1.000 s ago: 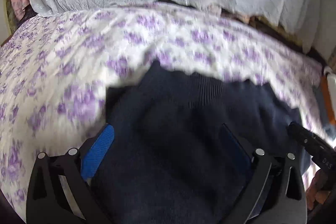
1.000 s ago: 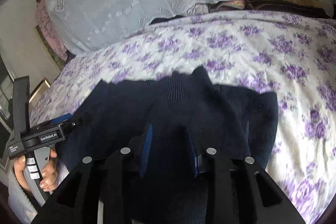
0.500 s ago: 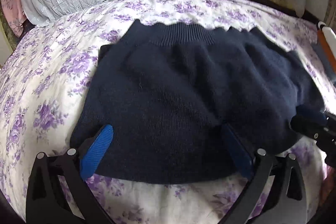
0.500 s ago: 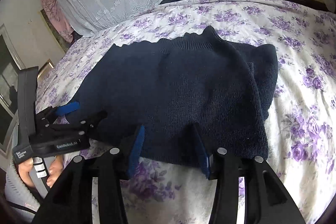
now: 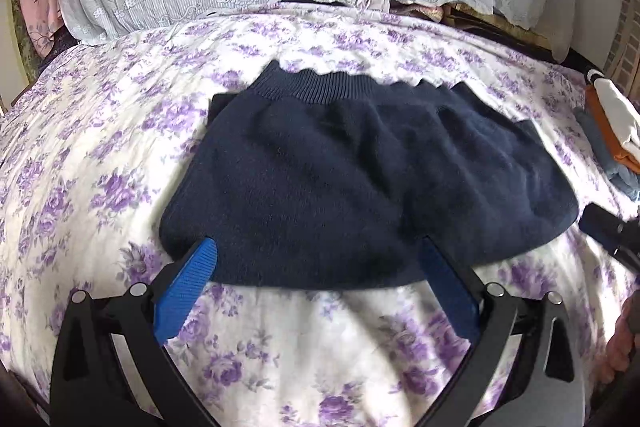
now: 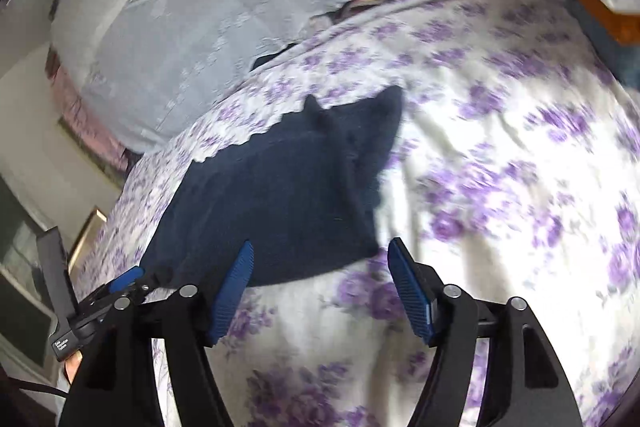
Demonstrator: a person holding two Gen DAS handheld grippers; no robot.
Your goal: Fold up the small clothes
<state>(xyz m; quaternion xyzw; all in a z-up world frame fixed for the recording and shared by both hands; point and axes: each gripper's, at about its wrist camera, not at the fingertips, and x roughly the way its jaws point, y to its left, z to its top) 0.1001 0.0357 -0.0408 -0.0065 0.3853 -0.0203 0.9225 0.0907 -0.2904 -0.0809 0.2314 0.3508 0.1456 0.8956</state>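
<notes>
The dark blue sweater (image 5: 360, 179) lies flat on the flowery bed cover (image 5: 100, 155). It looks folded over once already, with its ribbed band on the far side, away from both claws. Its long side runs left to right in front of the left claw.

The left claw (image 5: 320, 267) is spread wide and holds nothing. The sweater sits right in front of it. The blue tips just reach the near edge of the cloth, one near the left corner and one past the middle. I cannot tell if the tips touch the cloth or float just above it.

The right claw (image 6: 322, 259) is spread wide too and holds nothing. From this claw the sweater (image 6: 288, 195) lies ahead and off to the left. Only the left tip is close to the near right corner of the cloth. The right tip is over bare bed cover (image 6: 500, 167). This view is blurry, so the claw seems to be moving.

The left claw is the nearer one, and it sits low and level, pointing straight at the sweater. The right claw is tipped and turned a bit to the side.

I think the next fold would go sideways, bringing one short end over the other. A stack of folded clothes (image 5: 612, 131) waits far off to the right of the left claw.
</notes>
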